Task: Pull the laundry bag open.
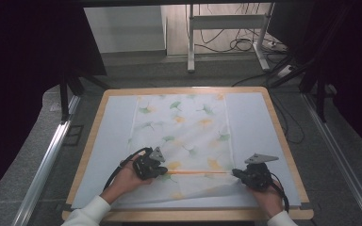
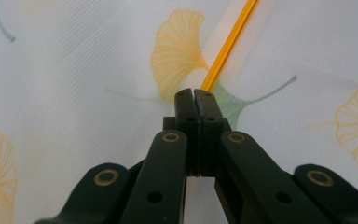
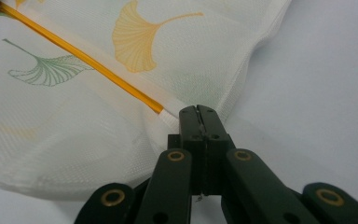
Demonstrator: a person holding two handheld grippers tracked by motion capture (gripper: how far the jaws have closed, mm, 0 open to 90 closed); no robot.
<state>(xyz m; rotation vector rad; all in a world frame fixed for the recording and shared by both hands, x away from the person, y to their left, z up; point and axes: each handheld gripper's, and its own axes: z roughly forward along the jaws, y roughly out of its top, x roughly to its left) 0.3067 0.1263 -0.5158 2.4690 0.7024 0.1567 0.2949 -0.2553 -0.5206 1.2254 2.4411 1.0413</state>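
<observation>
A white mesh cloth (image 1: 184, 127) printed with green and yellow ginkgo leaves lies flat along the middle of the table. An orange strip (image 1: 198, 172) runs across its near part. My left gripper (image 1: 162, 170) is shut on the cloth at the strip's left end; in the left gripper view the closed jaws (image 2: 196, 93) meet right where the orange strip (image 2: 228, 42) begins. My right gripper (image 1: 236, 173) is shut on the cloth's right edge, just past the end of the orange strip (image 3: 88, 63), with the jaws (image 3: 198, 111) pressed together. The cloth's near edge (image 1: 188, 195) is slightly lifted and rumpled.
The cloth rests on a pale blue mat (image 1: 254, 122) covering a wooden-edged table (image 1: 278, 127). Bare mat lies on both sides of the cloth. Metal rails (image 1: 47, 160) flank the table, and a stand with cables (image 1: 226, 42) is on the floor beyond.
</observation>
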